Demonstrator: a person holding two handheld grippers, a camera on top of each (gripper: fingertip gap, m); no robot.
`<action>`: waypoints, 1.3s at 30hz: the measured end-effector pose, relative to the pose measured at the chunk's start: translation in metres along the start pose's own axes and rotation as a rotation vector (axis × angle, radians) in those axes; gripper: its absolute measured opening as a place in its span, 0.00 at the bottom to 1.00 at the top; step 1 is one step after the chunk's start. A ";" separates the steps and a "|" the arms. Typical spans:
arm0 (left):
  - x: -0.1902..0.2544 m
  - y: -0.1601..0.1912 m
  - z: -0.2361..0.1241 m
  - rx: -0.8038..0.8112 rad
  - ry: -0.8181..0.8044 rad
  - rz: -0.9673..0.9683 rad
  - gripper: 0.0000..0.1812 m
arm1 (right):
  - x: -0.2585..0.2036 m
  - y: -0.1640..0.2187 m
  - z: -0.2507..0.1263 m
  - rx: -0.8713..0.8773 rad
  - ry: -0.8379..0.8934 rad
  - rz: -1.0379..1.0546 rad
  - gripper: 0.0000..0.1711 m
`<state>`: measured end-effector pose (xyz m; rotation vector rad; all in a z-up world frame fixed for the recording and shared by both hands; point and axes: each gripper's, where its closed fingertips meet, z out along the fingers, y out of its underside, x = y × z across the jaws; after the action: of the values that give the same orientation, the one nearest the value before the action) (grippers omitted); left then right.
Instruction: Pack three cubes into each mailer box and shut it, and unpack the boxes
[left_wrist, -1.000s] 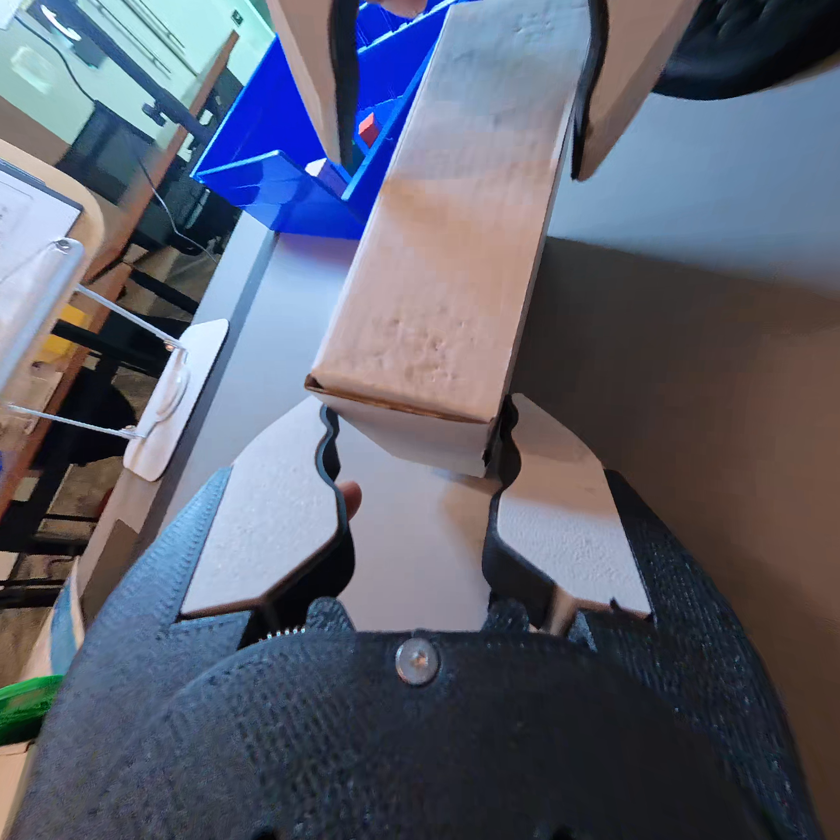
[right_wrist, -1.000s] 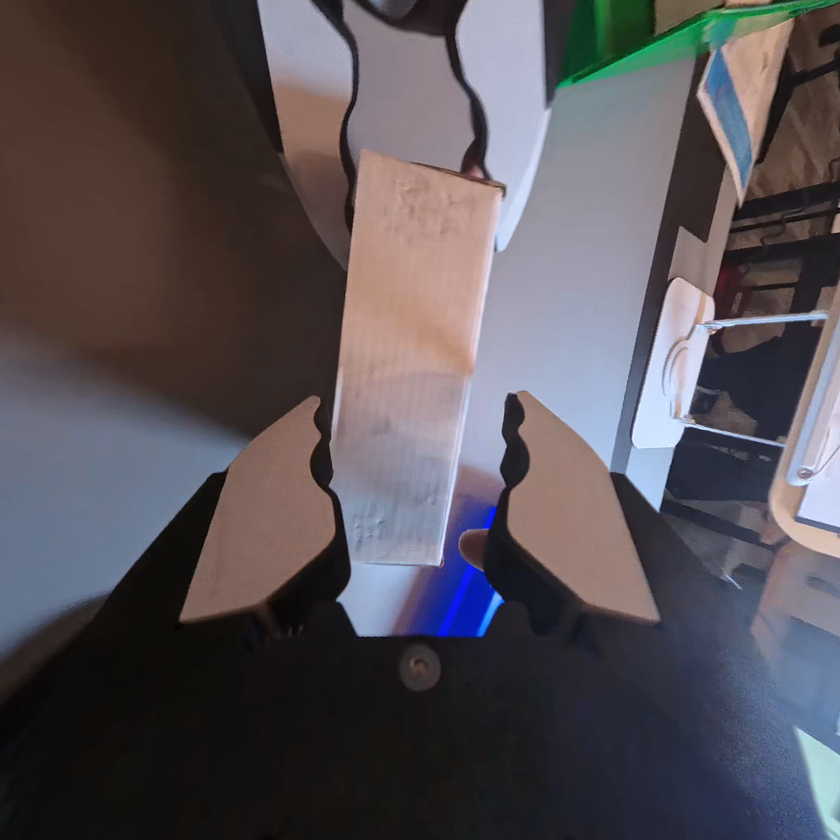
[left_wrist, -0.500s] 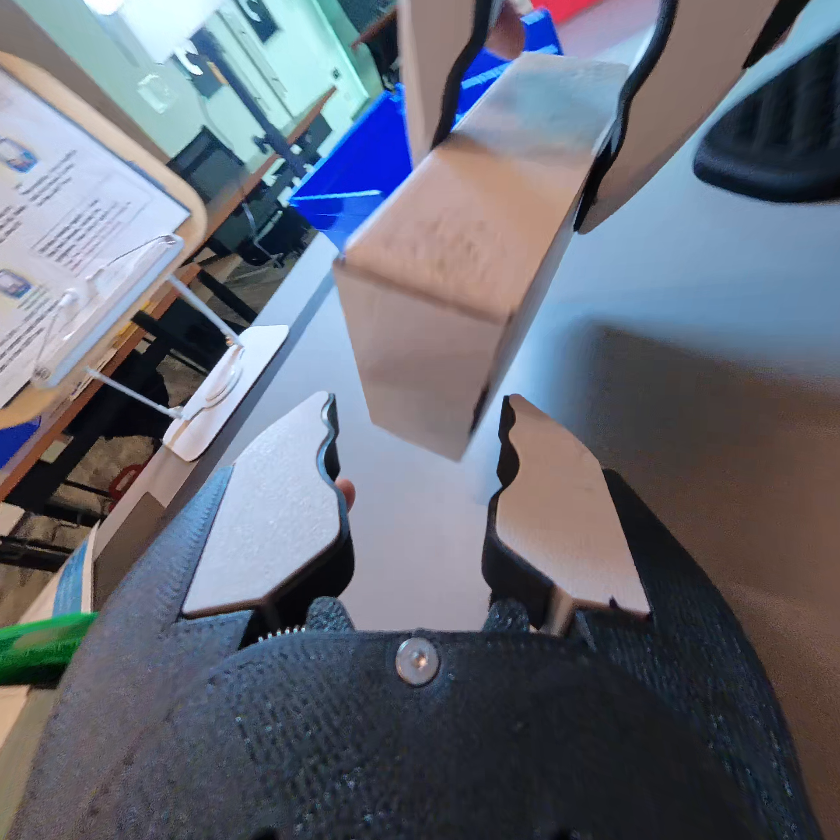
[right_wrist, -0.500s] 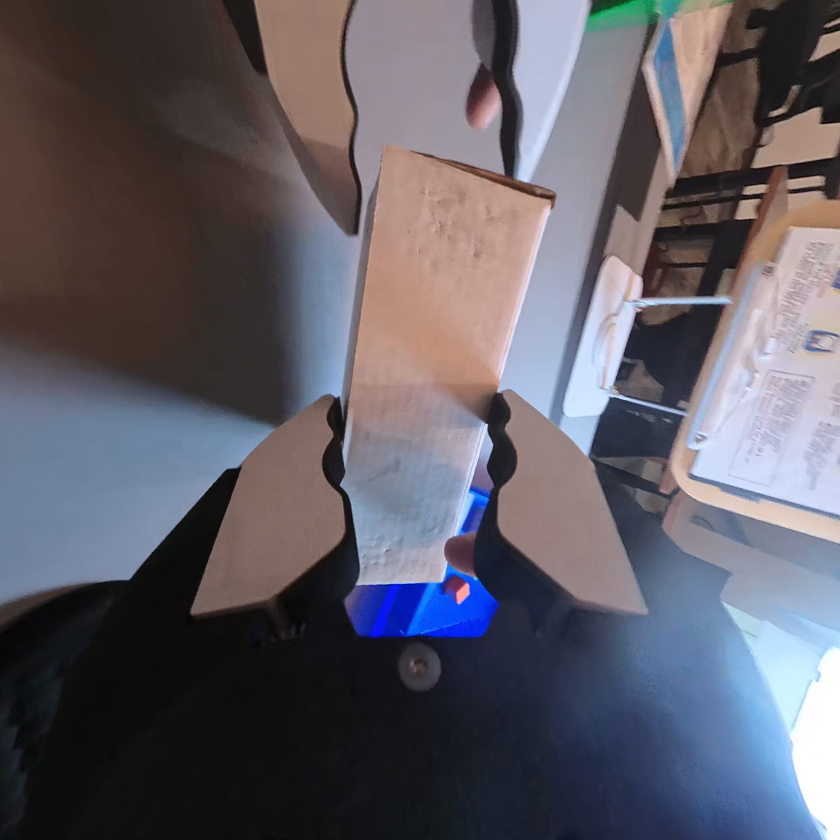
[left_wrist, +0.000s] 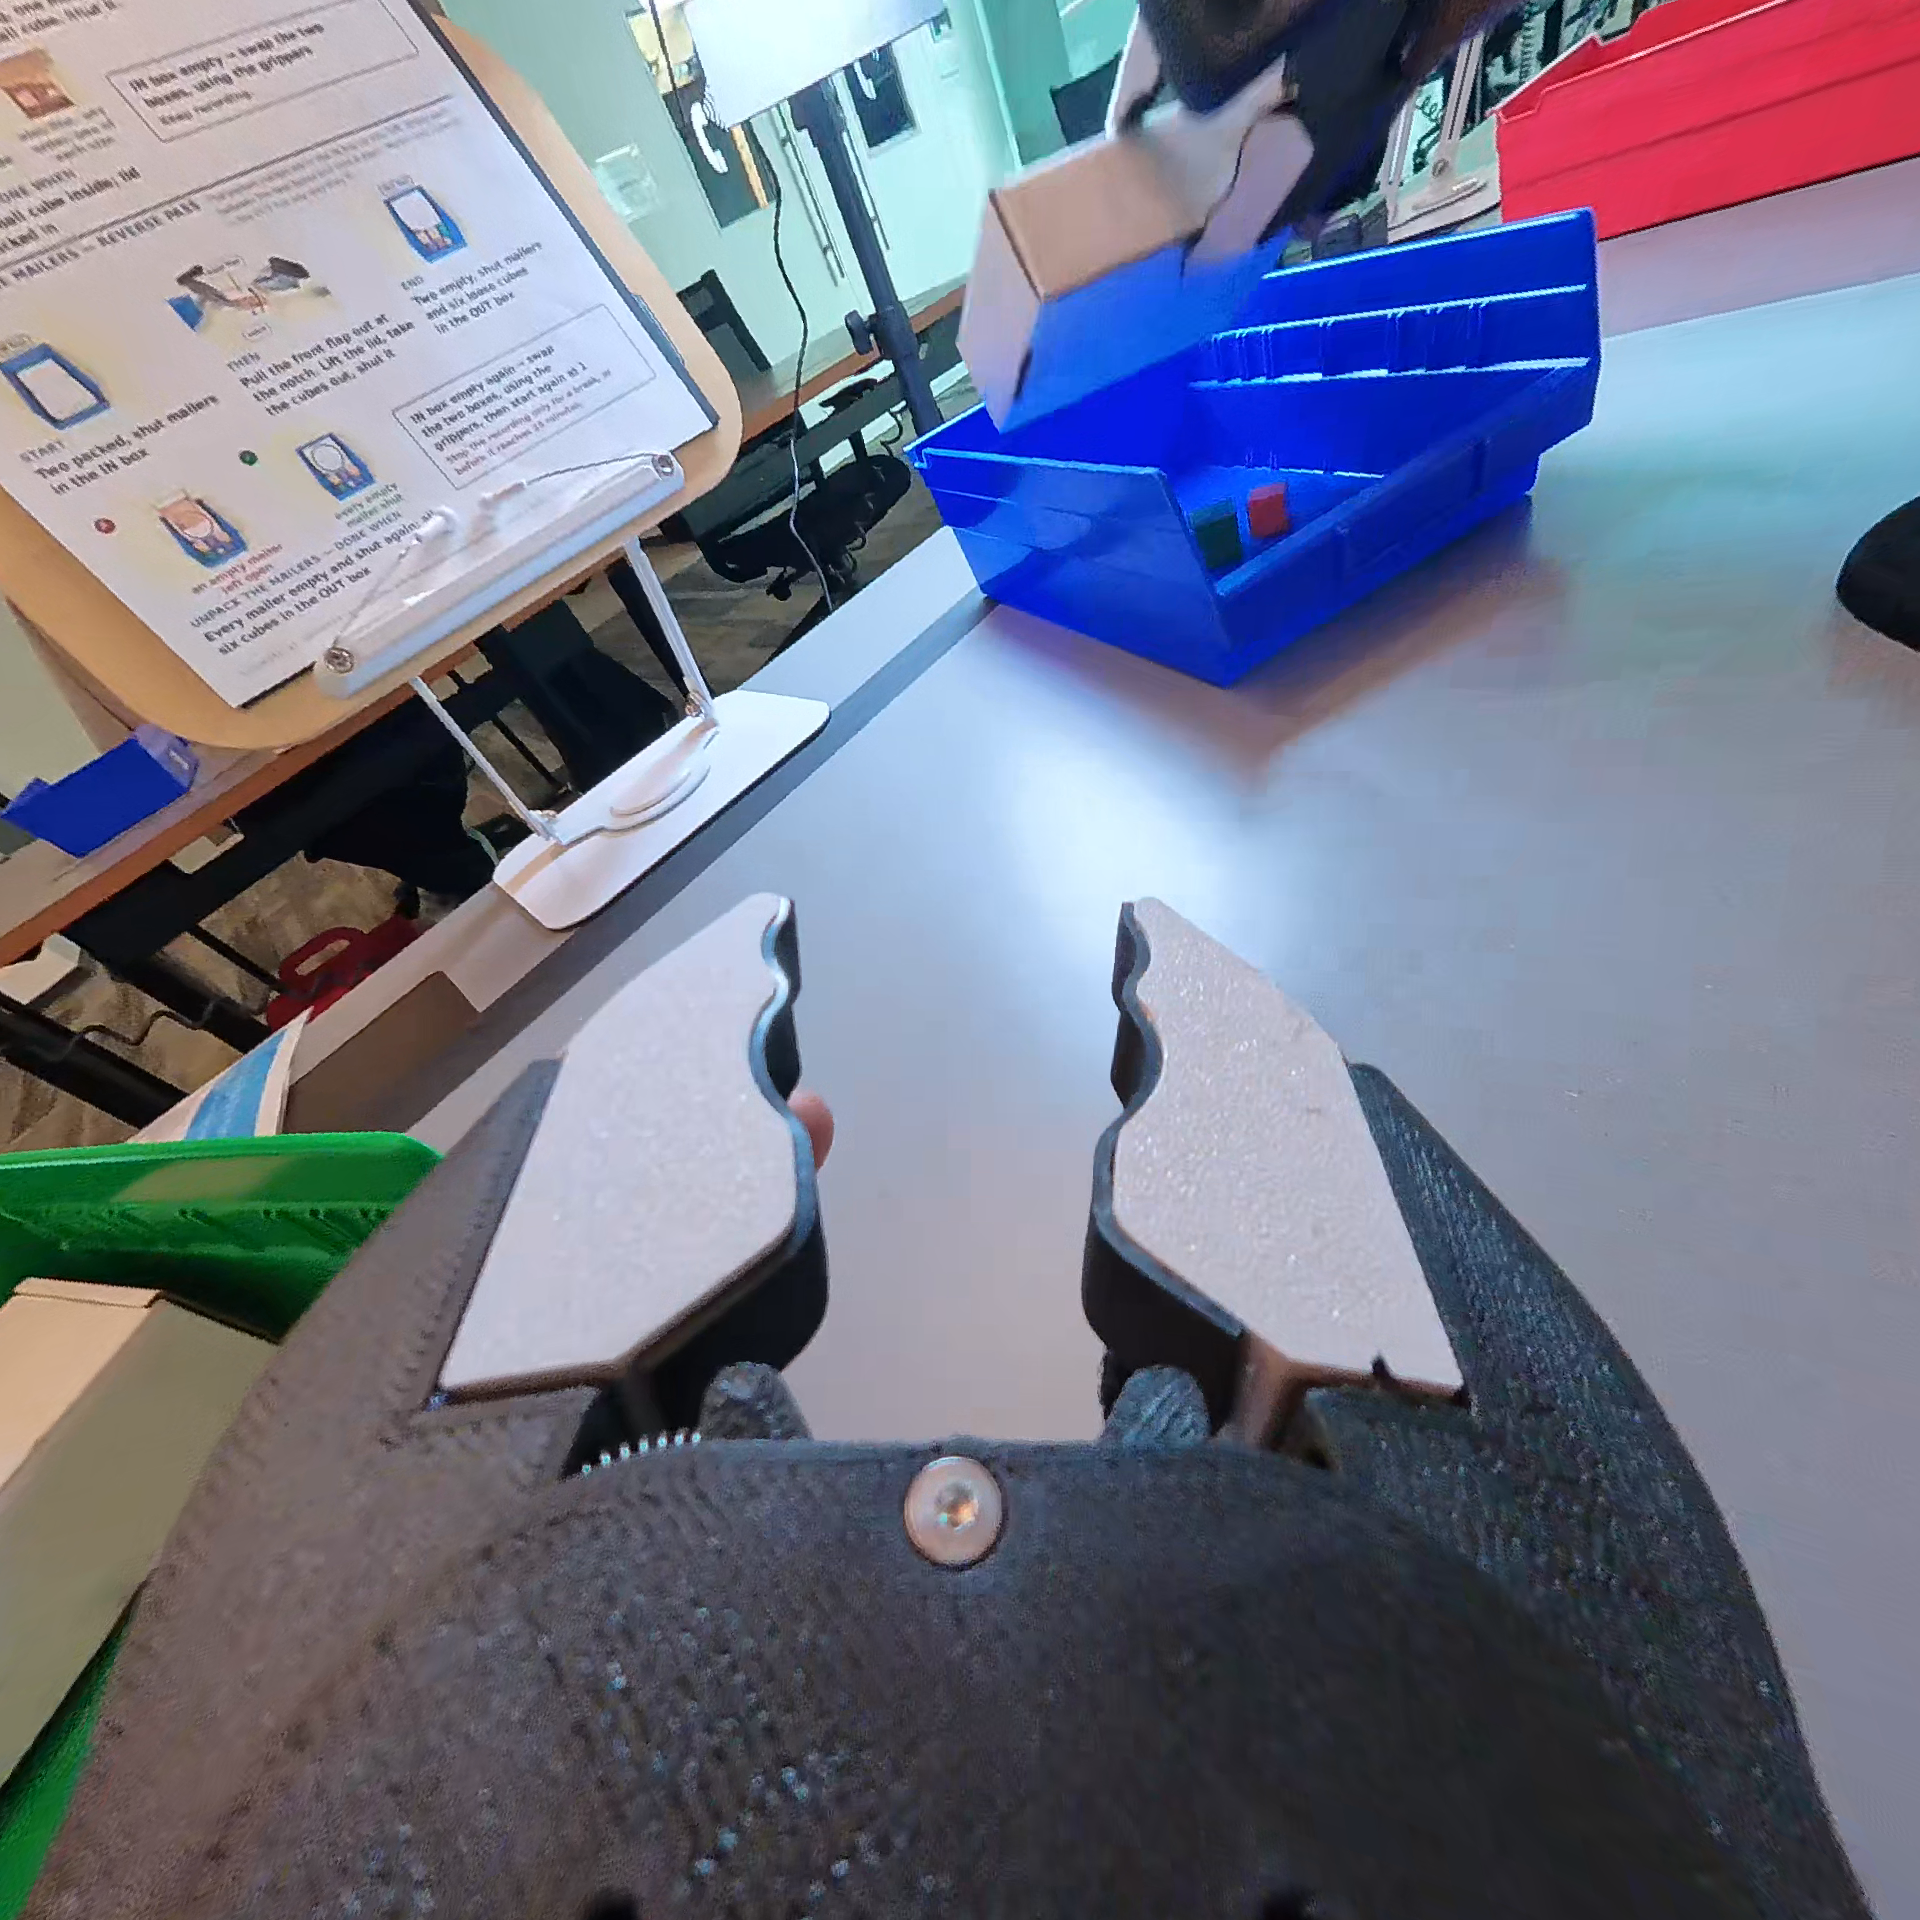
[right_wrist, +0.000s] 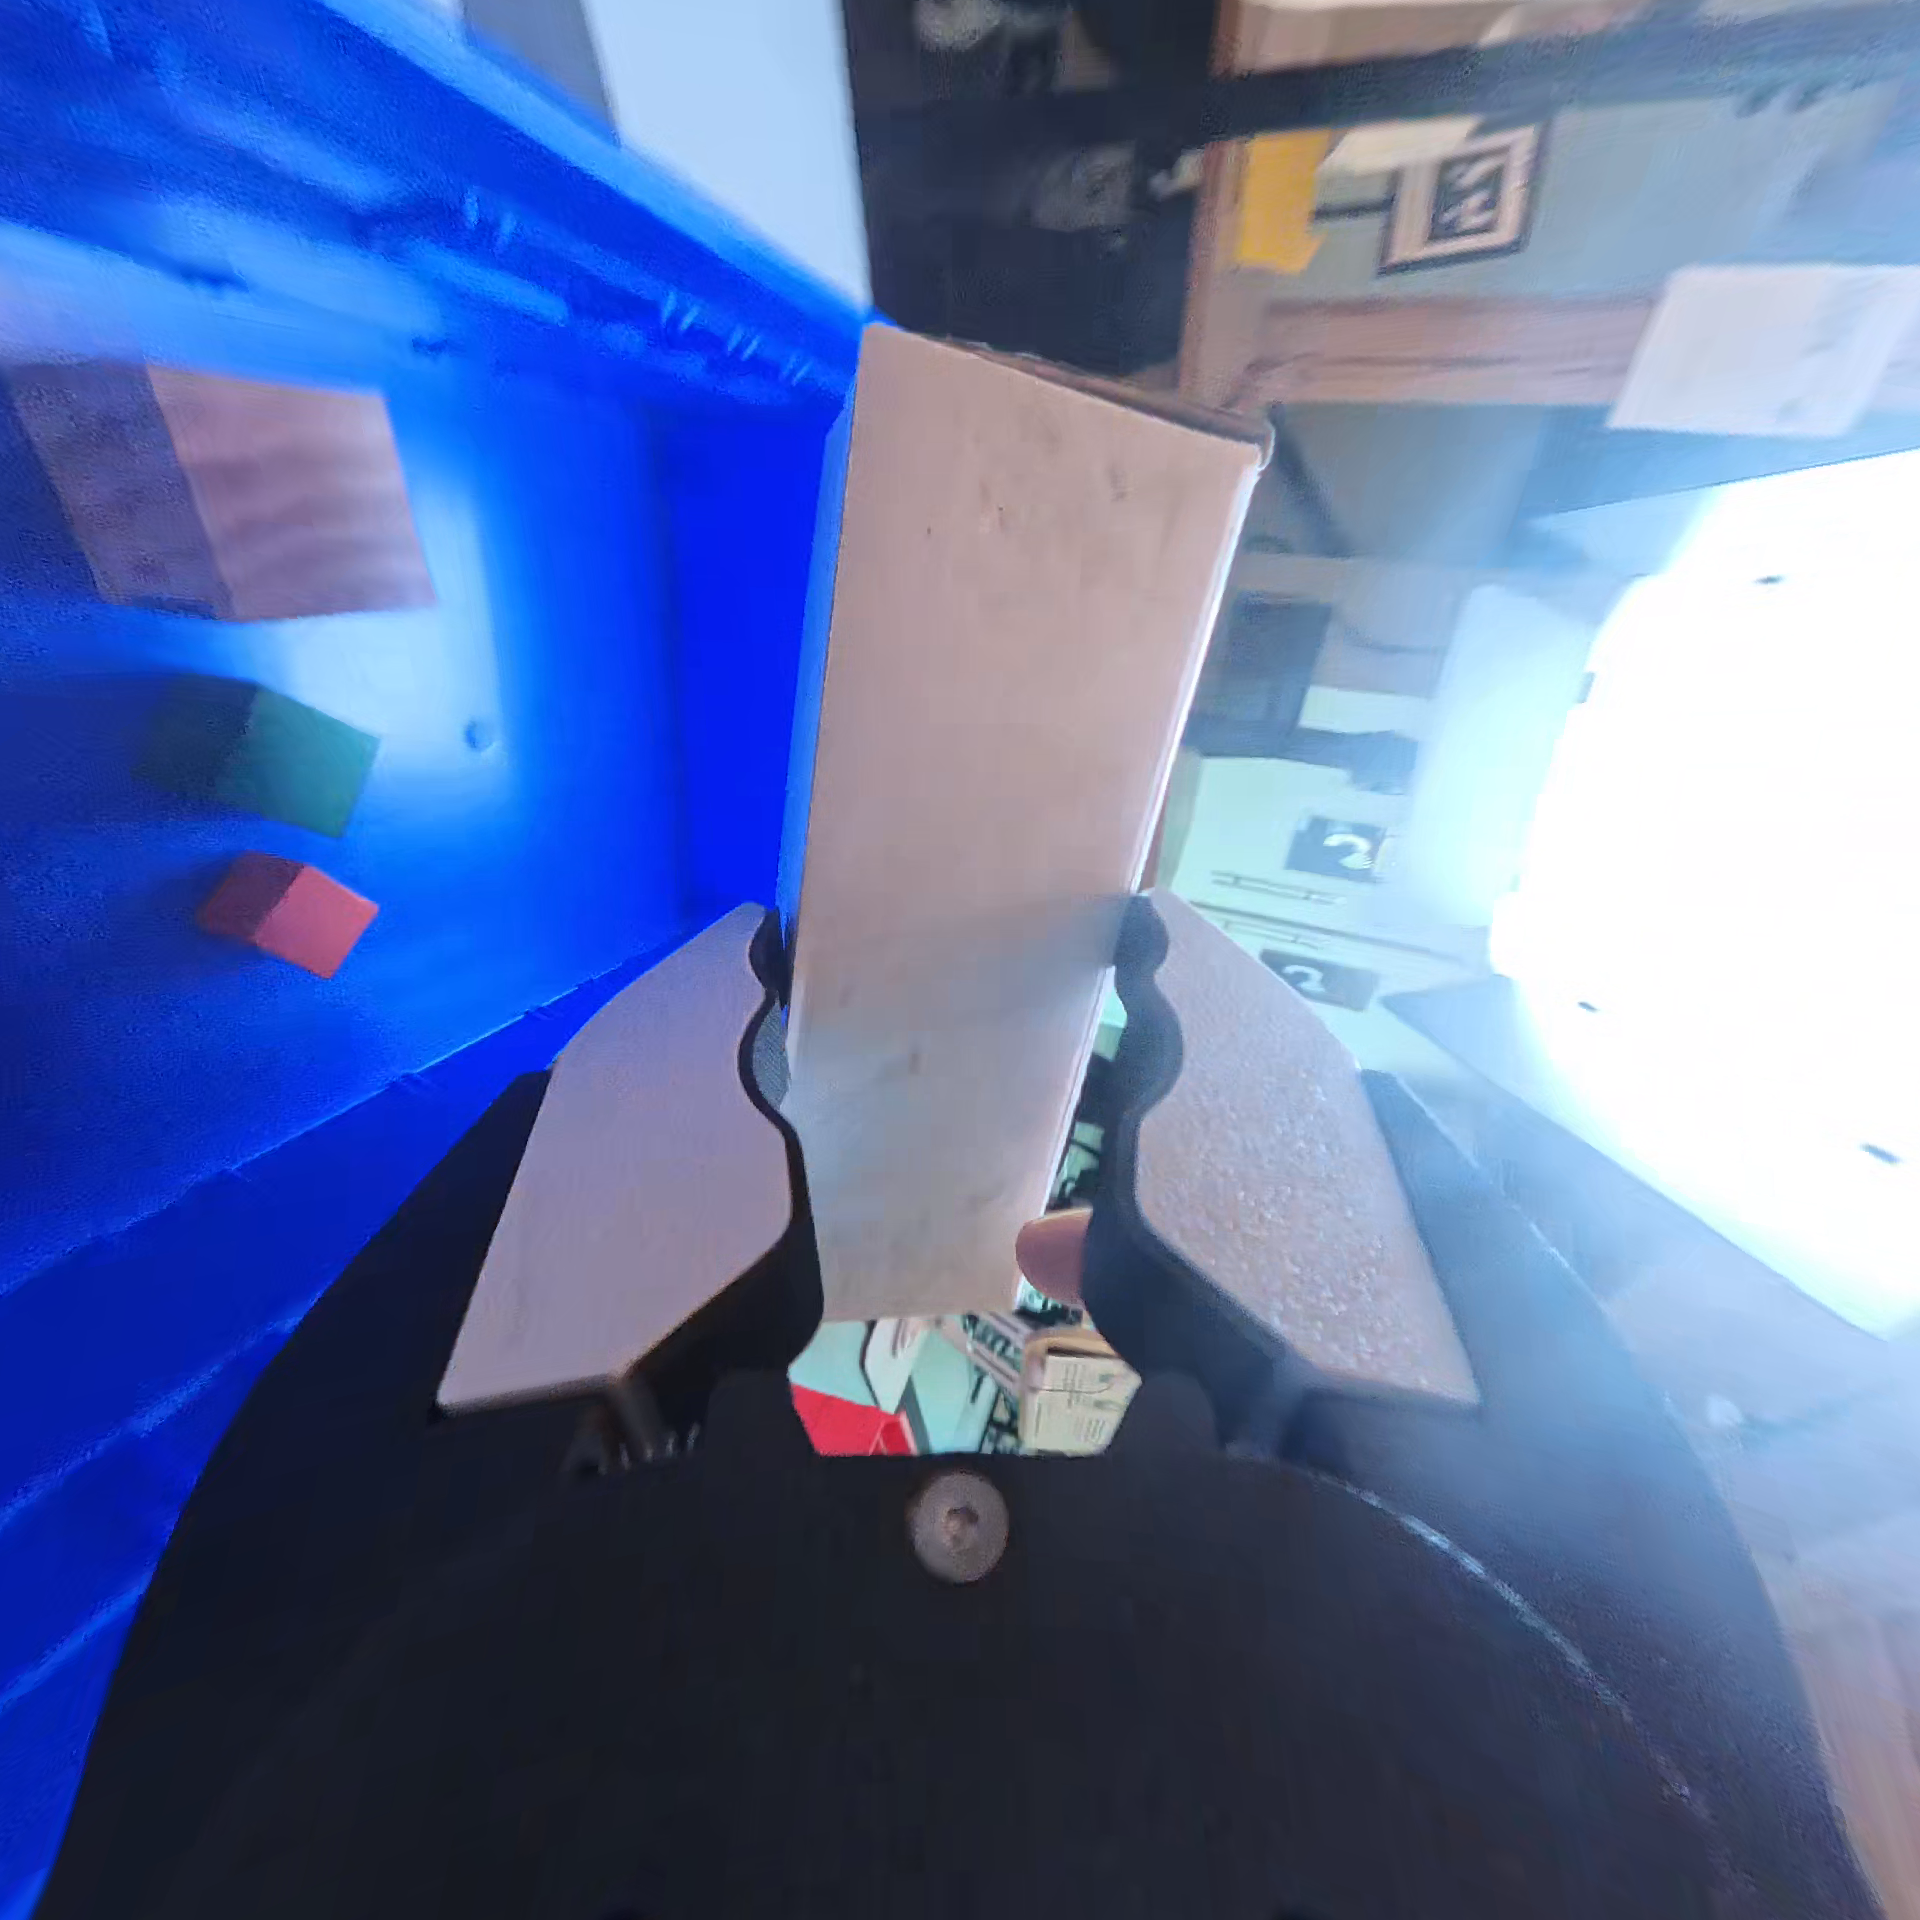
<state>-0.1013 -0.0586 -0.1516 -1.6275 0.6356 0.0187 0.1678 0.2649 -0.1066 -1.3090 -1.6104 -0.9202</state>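
My right gripper (right_wrist: 948, 935) is shut on a closed brown mailer box (right_wrist: 997, 790) and holds it over the rim of the blue bin (right_wrist: 582, 582). Inside the bin lie a second brown mailer box (right_wrist: 239, 499), a green cube (right_wrist: 281, 758) and a red cube (right_wrist: 296, 914). In the left wrist view the held mailer box (left_wrist: 1081, 260) hangs above the blue bin (left_wrist: 1351, 499) at the far side of the table, with the green cube (left_wrist: 1218, 535) and red cube (left_wrist: 1268, 509) inside. My left gripper (left_wrist: 951, 925) is open and empty, low over the grey table.
An instruction sheet on a white stand (left_wrist: 312, 343) stands at the table's left edge. A green bin (left_wrist: 197, 1216) sits near my left gripper. A red bin (left_wrist: 1714, 114) stands at the far right. A black object (left_wrist: 1886, 571) lies at the right edge. Tip to tip, the grippers are about 45 centimetres apart. The black object (left_wrist: 1886, 571) is about equally far from each gripper, around 30 centimetres.
My right gripper closed on the mailer box and carried it away to the blue bin. My left gripper let go of the box and stayed back, open.
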 end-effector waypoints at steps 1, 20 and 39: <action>0.000 0.002 0.001 -0.006 0.001 -0.004 0.32 | -0.013 0.004 0.015 -0.018 -0.024 -0.023 0.36; -0.001 0.028 0.010 -0.094 0.009 -0.022 0.30 | -0.096 -0.002 0.090 -0.062 -0.529 0.302 0.29; -0.273 0.106 -0.047 -0.770 -0.132 -0.010 0.46 | -0.096 -0.152 -0.175 0.780 -0.636 0.753 0.29</action>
<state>-0.3912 0.0018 -0.1396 -2.3441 0.5456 0.4025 0.0556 0.0426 -0.1356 -1.4815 -1.4595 0.5919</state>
